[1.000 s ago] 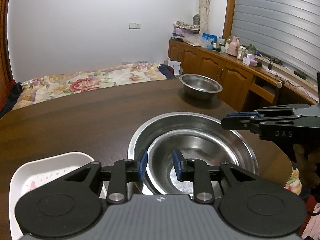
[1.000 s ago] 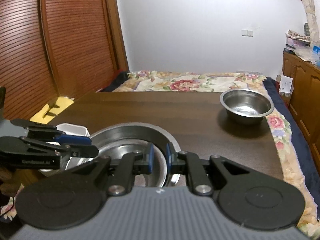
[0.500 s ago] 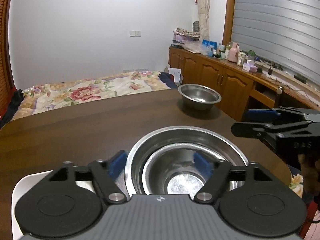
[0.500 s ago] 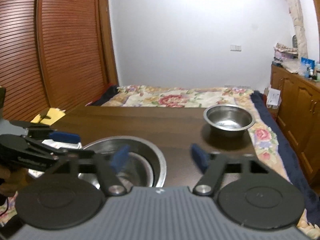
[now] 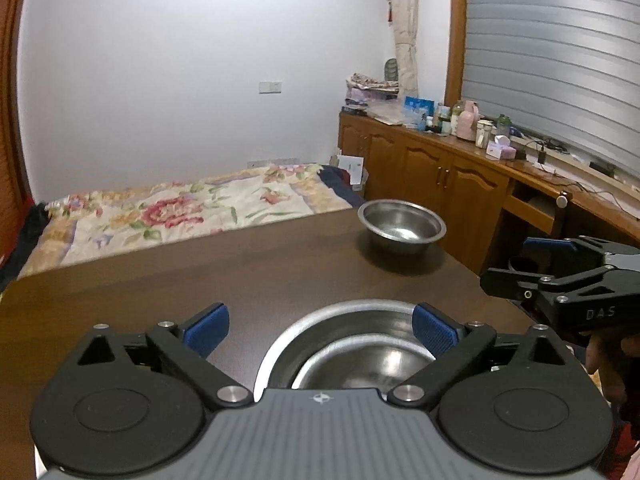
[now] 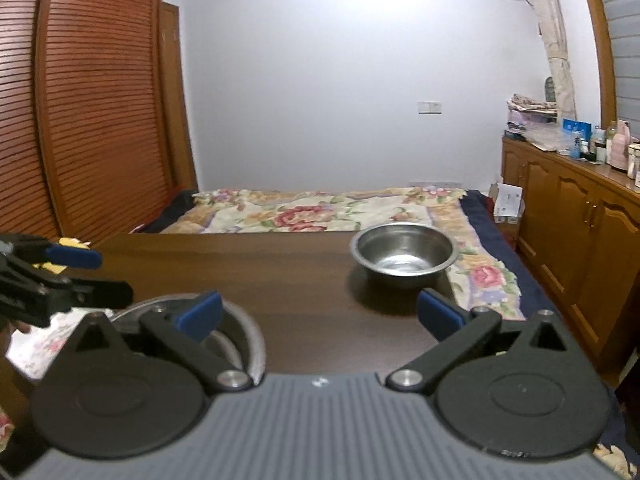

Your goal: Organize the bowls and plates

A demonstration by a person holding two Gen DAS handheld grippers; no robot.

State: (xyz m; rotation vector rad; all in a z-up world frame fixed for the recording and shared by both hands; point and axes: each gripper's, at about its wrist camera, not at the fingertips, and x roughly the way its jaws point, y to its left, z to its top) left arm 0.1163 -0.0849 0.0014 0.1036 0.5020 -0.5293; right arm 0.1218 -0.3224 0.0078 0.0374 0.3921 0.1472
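Bedroom surface (image 6: 304,280): both grippers (image 5: 320,326) (image 6: 320,314) hovering, jaws wide, empty; nested bowls (image 5: 360,344) resting near; far bowl (image 6: 404,256) awaiting pickup next.

Small bowl (image 5: 372,364) sits in big bowl (image 5: 280,344) at near edge of bench (image 5: 260,276). Third bowl (image 5: 401,226) far right on bench, well apart. Bed (image 5: 180,208) behind bench; cabinets (image 5: 440,176) to right.

The left tool (image 5: 320,326) is held level with its blue-padded fingers (image 5: 206,328) spread wide, nothing between them. The right tool (image 6: 320,314) is likewise spread wide and empty, beside it.
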